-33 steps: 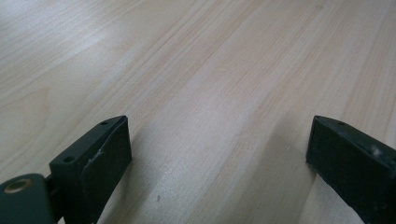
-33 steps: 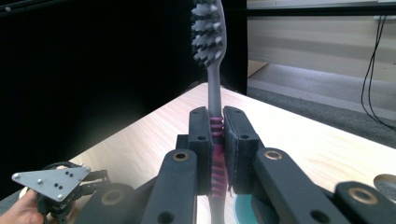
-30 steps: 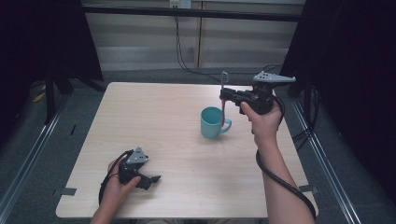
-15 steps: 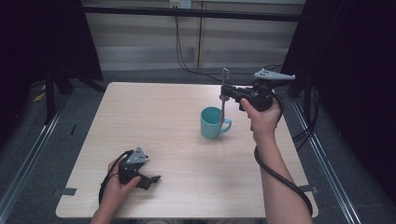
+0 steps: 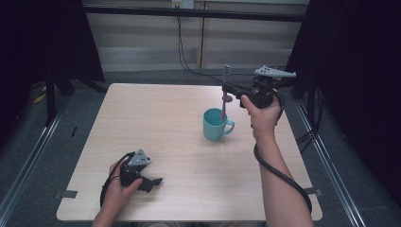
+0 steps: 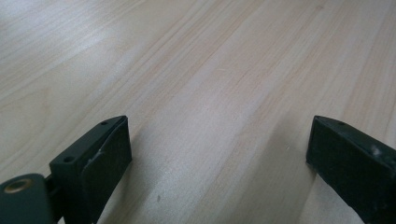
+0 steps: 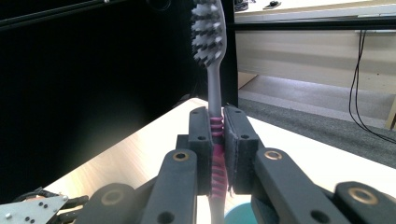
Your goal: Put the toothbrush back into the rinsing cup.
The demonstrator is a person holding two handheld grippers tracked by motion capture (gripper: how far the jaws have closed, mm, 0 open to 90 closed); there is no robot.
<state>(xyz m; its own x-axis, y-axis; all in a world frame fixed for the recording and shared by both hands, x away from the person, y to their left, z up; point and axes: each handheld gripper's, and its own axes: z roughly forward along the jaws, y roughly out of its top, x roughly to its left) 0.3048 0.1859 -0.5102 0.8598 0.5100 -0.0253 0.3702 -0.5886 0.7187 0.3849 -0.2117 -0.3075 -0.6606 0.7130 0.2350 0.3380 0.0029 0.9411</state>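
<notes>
The right gripper (image 5: 227,92) is clenched on a toothbrush with a grey head and neck and a pink ribbed handle (image 5: 225,94), and it holds this toothbrush upright above the pale wooden surface (image 5: 156,127). In the right gripper view the two black jaws press on the pink ribbed part of the toothbrush (image 7: 215,140) from both sides, and the bristled head stands high above them. In the high view the lower end of the pink handle hangs just over the opening of a teal ceramic mug with a handle (image 5: 215,125); whether the tip is already inside the mug or only above its rim I cannot tell. The mug stands upright near the middle of the surface, a little toward the right side, and its handle points to the right, toward the person's right forearm. The right hand (image 5: 261,111) grasps the gripper body from below, and a black cable (image 5: 279,175) runs down along the forearm. The left gripper (image 5: 153,182) rests low at the near left part of the surface, well apart from the mug, held by the left hand (image 5: 120,189). Its jaws are released and stand wide apart, with only bare wood (image 6: 219,93) between them in the left gripper view.
</notes>
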